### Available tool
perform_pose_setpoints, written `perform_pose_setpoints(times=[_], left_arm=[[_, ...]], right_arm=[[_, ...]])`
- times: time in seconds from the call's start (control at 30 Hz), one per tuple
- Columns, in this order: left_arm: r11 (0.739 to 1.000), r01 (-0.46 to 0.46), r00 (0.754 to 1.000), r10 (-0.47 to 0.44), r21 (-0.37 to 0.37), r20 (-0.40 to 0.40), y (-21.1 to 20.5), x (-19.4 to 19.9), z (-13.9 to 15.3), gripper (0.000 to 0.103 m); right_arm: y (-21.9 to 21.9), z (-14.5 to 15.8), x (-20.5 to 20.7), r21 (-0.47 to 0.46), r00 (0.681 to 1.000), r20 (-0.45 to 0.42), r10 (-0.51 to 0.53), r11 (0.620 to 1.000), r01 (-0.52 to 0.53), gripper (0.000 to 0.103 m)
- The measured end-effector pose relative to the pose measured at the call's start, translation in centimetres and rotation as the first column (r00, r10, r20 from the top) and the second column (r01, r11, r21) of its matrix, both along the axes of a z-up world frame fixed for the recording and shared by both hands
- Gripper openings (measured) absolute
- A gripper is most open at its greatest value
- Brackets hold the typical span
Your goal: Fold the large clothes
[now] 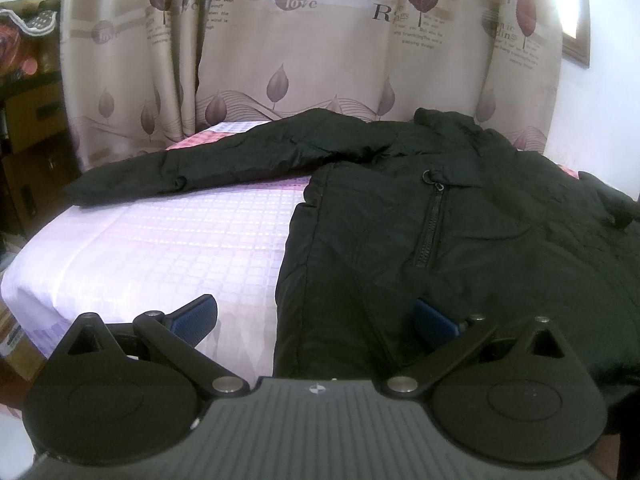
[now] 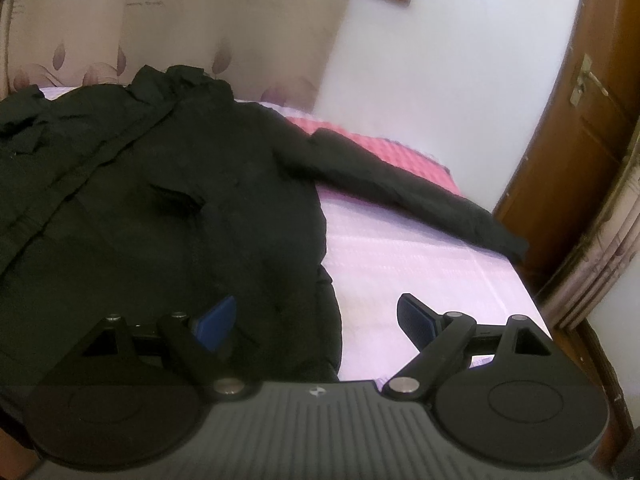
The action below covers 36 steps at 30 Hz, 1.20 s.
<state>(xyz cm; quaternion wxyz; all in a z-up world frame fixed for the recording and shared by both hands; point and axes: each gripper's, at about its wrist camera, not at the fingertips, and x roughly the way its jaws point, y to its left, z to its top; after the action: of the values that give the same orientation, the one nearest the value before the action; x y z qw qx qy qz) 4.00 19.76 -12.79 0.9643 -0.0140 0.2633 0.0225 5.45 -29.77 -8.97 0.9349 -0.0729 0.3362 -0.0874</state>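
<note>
A large black padded jacket (image 1: 460, 232) lies spread flat on a bed with a pink-and-white checked sheet (image 1: 180, 248). Its left sleeve (image 1: 192, 168) stretches out toward the bed's left edge. In the right wrist view the jacket (image 2: 160, 208) fills the left half, and its right sleeve (image 2: 408, 192) reaches toward the bed's right edge. My left gripper (image 1: 316, 320) is open and empty, hovering over the jacket's lower left hem. My right gripper (image 2: 316, 320) is open and empty over the lower right hem.
A beige leaf-print curtain (image 1: 304, 52) hangs behind the bed. Cluttered shelves (image 1: 28, 92) stand at the left. A wooden door (image 2: 580, 120) and a white wall (image 2: 440, 72) are to the right of the bed.
</note>
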Motion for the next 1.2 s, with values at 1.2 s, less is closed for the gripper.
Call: perform_pose_setpoints(times=[1.2], left_arm=[[1.0,-0.012,1.0,0.012,0.001,0.006,0.1,-0.1,0.0,0.103]], right_arm=[[-0.2,-1.2,0.9,-0.02,0.999,-0.023,-0.029,0.999,0.029,0.089]])
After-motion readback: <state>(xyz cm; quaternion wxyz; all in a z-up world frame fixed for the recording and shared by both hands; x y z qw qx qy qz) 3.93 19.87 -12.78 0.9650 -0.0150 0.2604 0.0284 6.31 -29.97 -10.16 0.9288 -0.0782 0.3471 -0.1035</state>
